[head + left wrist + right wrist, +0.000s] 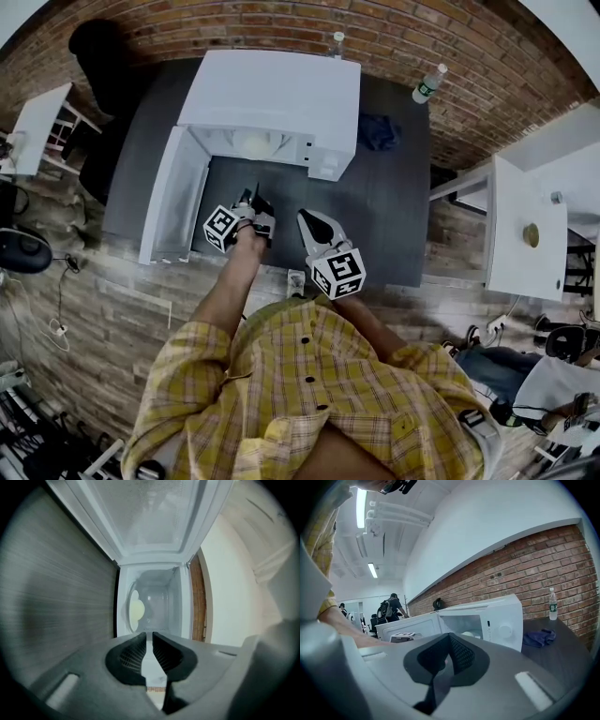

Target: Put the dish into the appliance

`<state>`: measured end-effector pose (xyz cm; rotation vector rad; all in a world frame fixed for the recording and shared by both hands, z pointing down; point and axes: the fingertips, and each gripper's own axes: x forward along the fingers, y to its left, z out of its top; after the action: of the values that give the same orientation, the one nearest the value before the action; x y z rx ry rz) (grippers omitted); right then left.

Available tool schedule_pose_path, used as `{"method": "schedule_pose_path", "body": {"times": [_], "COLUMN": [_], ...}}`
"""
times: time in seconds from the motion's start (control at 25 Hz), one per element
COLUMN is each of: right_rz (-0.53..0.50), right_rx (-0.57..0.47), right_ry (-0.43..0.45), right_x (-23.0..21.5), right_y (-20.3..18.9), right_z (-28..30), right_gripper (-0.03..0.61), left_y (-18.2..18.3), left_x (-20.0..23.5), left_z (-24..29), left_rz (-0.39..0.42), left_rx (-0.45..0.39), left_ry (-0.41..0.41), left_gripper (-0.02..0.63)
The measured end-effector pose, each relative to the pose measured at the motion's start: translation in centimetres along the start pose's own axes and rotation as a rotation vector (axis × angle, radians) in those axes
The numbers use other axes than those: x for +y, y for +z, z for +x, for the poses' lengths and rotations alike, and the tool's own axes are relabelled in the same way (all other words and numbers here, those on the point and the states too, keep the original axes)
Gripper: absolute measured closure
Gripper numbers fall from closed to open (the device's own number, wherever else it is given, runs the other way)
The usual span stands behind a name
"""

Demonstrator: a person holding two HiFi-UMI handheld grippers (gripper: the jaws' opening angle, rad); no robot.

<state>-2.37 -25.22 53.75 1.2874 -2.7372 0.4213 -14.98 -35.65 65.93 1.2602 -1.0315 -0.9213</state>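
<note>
Dish (253, 143) seated inside open appliance (281, 89), upper centre of frame.
Door (173, 202), at left, is swung wide; left gripper (255, 202) jaws are narrowly parted, nothing held; right gripper (305, 220) jaws are closed, empty. Dish could be jolted off-centre if the door is slammed.

The head camera looks steeply down from high up on the dark desk (394, 216) and the white microwave (272, 94). The camera on the left tongs (255, 202) is tipped sideways, close up, looking straight into the microwave's open front. The camera on the right tongs (314, 225) sits low, further back, facing the microwave and the brick wall (543, 564). All three see the microwave.
</note>
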Motion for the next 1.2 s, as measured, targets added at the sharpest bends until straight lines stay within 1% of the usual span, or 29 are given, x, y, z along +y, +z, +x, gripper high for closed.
{"method": "schedule_pose_path", "body": {"times": [0.12, 0.32, 0.52, 0.68, 0.76, 0.84, 1.04, 1.08, 1.2], "right_rz": [0.004, 0.006, 0.004, -0.008, -0.009, -0.010, -0.008, -0.006, -0.007], "right_rx": [-0.007, -0.012, -0.016, -0.022, -0.026, -0.028, -0.027, -0.028, -0.034], "right_ry": [-0.008, -0.010, -0.020, -0.031, -0.037, -0.039, -0.040, -0.042, -0.054], "right_x": [0.6, 1.7, 2.6, 3.3, 3.5, 3.8, 4.7, 4.8, 4.8], "right_y": [0.1, 0.0, 0.1, 0.3, 0.4, 0.5, 0.6, 0.6, 0.7], "right_z": [-0.7, -1.4, -2.0, -2.4, -2.6, -2.8, -2.9, -3.0, -3.2], "right_gripper": [0.580, 0.580, 0.580, 0.581, 0.581, 0.581, 0.581, 0.580, 0.581], "left_y": [-0.8, -1.8, -2.7, -3.4, -3.9, -4.6, -5.7, -6.0, -6.7], "left_x": [-1.0, -2.3, -4.0, -5.7, -6.9, -8.0, -9.9, -10.2, -11.4], "left_z": [-1.4, -3.8, -5.9, -7.5, -8.2, -9.0, -11.2, -11.7, -12.7], "left_rz": [0.012, 0.044, 0.128, 0.215, 0.288, 0.384, 0.671, 0.737, 0.972], "left_rx": [0.023, 0.062, 0.121, 0.164, 0.187, 0.212, 0.239, 0.241, 0.238], "left_ry": [-0.018, -0.043, -0.056, -0.078, -0.110, -0.125, -0.115, -0.110, -0.089], "left_gripper": [0.611, 0.614, 0.614, 0.614, 0.614, 0.614, 0.614, 0.614, 0.614]}}
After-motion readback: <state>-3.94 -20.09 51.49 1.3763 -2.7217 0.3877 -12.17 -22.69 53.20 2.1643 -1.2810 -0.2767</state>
